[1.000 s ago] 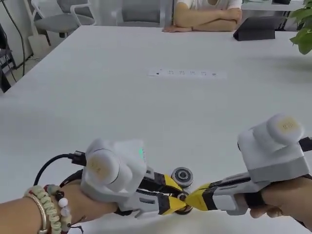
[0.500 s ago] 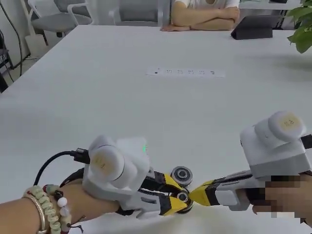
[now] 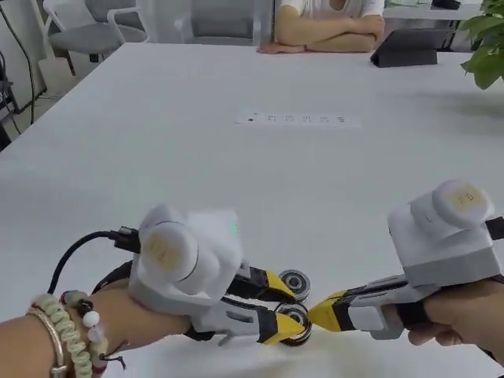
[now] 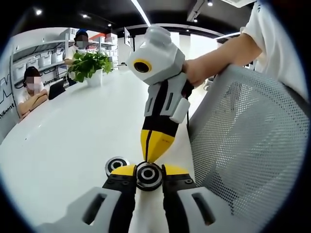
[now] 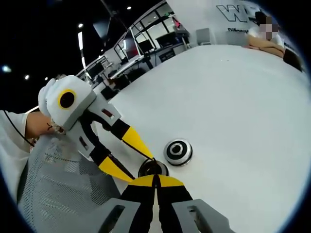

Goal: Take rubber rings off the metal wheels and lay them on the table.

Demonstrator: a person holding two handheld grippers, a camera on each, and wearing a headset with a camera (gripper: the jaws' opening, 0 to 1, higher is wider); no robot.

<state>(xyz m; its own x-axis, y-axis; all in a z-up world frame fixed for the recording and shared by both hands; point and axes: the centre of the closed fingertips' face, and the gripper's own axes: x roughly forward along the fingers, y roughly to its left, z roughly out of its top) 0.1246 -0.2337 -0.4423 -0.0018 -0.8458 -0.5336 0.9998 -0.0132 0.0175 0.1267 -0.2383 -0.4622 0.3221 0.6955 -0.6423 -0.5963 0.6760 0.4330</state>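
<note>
- My left claw (image 3: 290,315) sits at the lower middle of the head view. Its two yellow jaws are clamped on a wheel (image 3: 293,323), one jaw on each side.
- In the left claw's own view, that wheel (image 4: 149,175) stands face-on at the bottom centre between my jaw tips. It has a bright metal hub with a dark rubber ring (image 4: 149,166) round its rim.
- My right claw (image 3: 316,315) comes in from the lower right of the head view. Its yellow tips are drawn together to a point that meets the edge of the clamped wheel.
- In the left claw's view, the right claw (image 4: 154,154) comes down from above and its tip touches the top of the ring. I cannot tell whether the tips have pinched the ring.
- In the right claw's view, my own jaws (image 5: 155,180) are together at the bottom centre. The wheel (image 5: 153,169) lies just beyond them, between the left claw's yellow jaws.
- A second wheel (image 3: 295,282) lies flat on the white counter (image 3: 197,142), just beside the clamped one and clear of both claws. It shows at centre right in the right claw's view (image 5: 178,152) and at lower left in the left claw's view (image 4: 116,165).
- Its dark ring is on the rim.
- Large wall lettering (image 5: 235,10) at the top right of the right claw's view begins with a "W". The rest is cut off.
- A socket strip (image 3: 299,120) lies in the upper middle of the counter. Its markings are too small to read.
- A potted plant (image 3: 487,43) stands in the upper right corner.
</note>
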